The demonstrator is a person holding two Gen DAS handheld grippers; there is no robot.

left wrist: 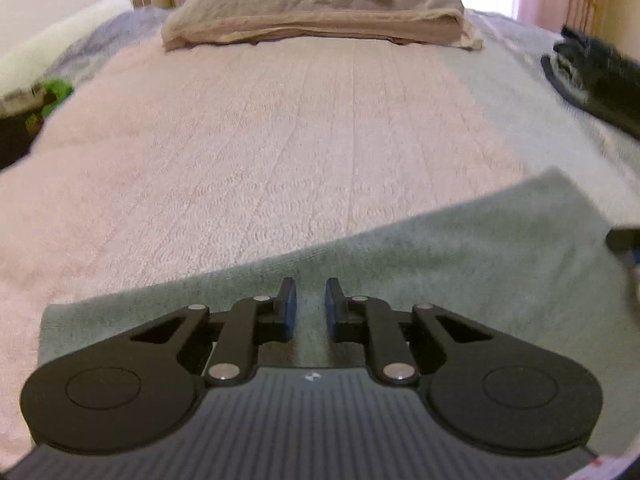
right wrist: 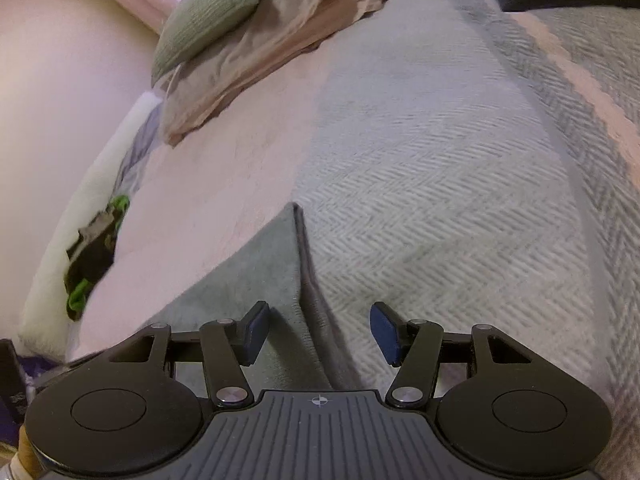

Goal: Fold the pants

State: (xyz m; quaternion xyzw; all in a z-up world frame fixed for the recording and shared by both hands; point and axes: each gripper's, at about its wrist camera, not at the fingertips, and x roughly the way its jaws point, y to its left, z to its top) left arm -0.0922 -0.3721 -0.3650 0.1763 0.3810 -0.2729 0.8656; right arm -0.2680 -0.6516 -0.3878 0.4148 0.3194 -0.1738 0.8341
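The grey-green pants [left wrist: 440,260] lie flat as a long folded strip across the near part of the bed. My left gripper [left wrist: 311,304] hovers low over them, open with a narrow gap; only the cloth beneath shows between its blue pads. In the right wrist view the pants [right wrist: 256,272] end in a straight folded edge that runs toward me. My right gripper [right wrist: 320,332] is wide open astride that edge, with one finger over the pants and the other over the blanket. Whether either gripper touches the cloth I cannot tell.
The pink and grey woven blanket [left wrist: 280,140] covers the bed. At the head lie a tan pillow [left wrist: 320,12] and a green cushion [right wrist: 212,12]. Dark clothes with green trim [right wrist: 96,248] sit at the left bed edge by the wall. Another dark garment [left wrist: 592,80] lies far right.
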